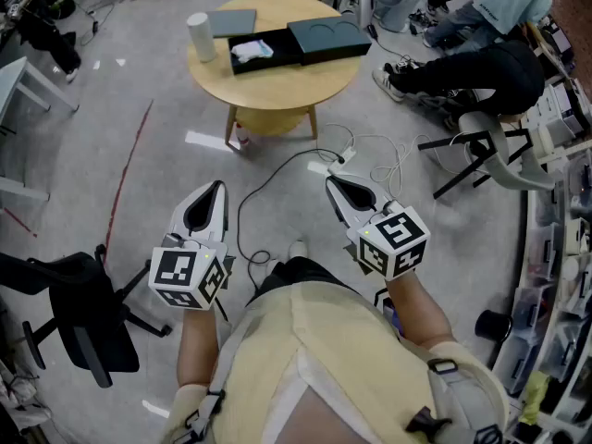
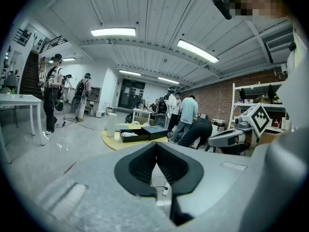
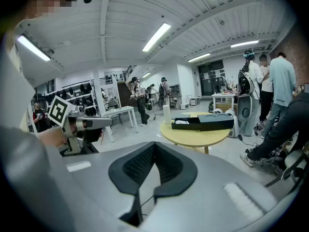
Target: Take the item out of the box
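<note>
Task not yet begun. The white item [image 1: 252,50] lies inside the open black box [image 1: 287,52] on the round bench [image 1: 277,98], at upper centre of the head view. The left tongs [image 1: 217,187] and right tongs [image 1: 331,181], 2 in all, are clenched on nothing, lower in frame and well apart from the box.

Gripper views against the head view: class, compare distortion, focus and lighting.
Left gripper view: fisheye curves the white ceiling strip lights, black corners, the grey left gripper blurs. Right gripper view: same bend and vignette. Head view: even light, round wooden table sharp.
</note>
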Tool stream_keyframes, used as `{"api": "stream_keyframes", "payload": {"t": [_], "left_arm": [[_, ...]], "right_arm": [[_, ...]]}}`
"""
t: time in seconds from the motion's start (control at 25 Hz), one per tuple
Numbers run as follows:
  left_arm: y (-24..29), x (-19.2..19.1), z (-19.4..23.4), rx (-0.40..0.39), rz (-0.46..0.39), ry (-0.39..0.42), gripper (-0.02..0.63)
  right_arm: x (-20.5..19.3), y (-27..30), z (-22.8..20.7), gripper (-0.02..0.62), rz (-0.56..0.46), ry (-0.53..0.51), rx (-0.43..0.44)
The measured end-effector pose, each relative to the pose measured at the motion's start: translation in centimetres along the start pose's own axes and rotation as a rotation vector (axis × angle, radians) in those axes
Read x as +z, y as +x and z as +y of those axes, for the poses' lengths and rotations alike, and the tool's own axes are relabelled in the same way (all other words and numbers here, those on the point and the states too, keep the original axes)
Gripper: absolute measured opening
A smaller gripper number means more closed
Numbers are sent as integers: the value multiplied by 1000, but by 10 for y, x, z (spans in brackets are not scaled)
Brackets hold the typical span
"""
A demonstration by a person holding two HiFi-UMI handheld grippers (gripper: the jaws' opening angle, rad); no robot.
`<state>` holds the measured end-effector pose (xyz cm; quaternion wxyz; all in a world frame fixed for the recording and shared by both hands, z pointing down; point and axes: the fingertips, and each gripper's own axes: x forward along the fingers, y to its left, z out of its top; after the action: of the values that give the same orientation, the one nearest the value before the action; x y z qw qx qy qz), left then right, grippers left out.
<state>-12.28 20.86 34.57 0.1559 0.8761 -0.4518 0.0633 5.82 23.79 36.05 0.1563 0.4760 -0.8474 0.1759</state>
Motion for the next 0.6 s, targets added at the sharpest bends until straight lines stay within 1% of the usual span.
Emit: {"api": "stream_keyframes", "payload": {"t": [0.24, 0.4, 0.6], "left_arm": [[-18, -9, 6, 7, 15, 1, -9], [-27, -17, 8, -3, 28, 12, -9], [-28, -28, 10, -24, 53, 3, -9]], "right_arm": [[-3, 2, 17, 5, 2, 11, 5], [-8, 4, 27, 5, 4, 12, 11], [-14, 12, 30, 5, 28, 8, 20]]}}
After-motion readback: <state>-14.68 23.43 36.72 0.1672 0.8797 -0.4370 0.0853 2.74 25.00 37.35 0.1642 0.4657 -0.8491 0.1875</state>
